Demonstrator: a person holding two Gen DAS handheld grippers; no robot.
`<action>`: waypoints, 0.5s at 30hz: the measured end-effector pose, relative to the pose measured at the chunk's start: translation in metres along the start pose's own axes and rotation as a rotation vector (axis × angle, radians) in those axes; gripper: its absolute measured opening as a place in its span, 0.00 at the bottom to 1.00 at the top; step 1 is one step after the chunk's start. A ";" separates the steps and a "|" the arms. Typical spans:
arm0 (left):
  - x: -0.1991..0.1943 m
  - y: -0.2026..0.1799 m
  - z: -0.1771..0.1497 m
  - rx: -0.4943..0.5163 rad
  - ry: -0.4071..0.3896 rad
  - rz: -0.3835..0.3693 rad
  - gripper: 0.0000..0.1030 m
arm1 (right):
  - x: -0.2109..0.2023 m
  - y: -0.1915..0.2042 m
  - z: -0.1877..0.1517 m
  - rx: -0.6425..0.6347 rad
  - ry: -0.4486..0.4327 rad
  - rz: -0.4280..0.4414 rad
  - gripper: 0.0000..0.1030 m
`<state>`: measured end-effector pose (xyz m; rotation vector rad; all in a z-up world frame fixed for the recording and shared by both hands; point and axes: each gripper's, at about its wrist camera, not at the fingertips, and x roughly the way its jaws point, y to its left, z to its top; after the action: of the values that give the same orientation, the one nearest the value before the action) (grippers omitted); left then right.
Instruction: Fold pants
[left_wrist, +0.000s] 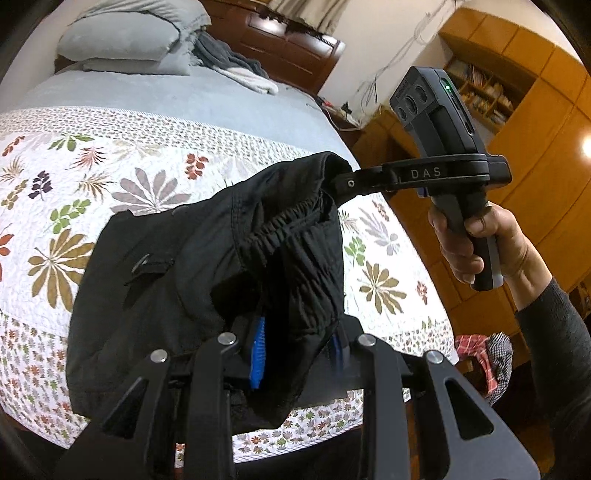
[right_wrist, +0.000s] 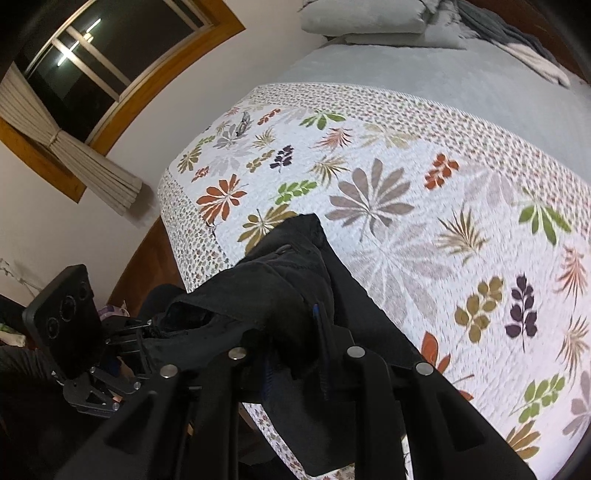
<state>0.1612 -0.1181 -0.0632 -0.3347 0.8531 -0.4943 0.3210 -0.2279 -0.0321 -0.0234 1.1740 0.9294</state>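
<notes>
While both claws grip the pants (left_wrist: 207, 266) waistband above the bed's (left_wrist: 155, 162) foot edge | left claw (left_wrist: 295, 350) clamped, right claw (left_wrist: 334, 184) clamped | step: carrying to lay flat | next: lower, spread evenly.

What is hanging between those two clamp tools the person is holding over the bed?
Black pants. In the left wrist view the waistband stretches from the left gripper up to the right gripper, both shut on the cloth, above the leaf-patterned quilt.
</notes>
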 end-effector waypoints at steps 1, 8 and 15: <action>0.005 -0.003 -0.002 0.009 0.008 0.004 0.25 | 0.000 -0.005 -0.004 0.006 -0.004 0.004 0.19; 0.037 -0.017 -0.014 0.037 0.066 0.016 0.25 | 0.006 -0.041 -0.035 0.057 -0.015 0.035 0.19; 0.062 -0.030 -0.025 0.066 0.110 0.016 0.25 | 0.008 -0.070 -0.062 0.100 -0.023 0.049 0.19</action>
<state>0.1671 -0.1791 -0.1036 -0.2415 0.9427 -0.5288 0.3173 -0.2971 -0.0956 0.0968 1.2028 0.9102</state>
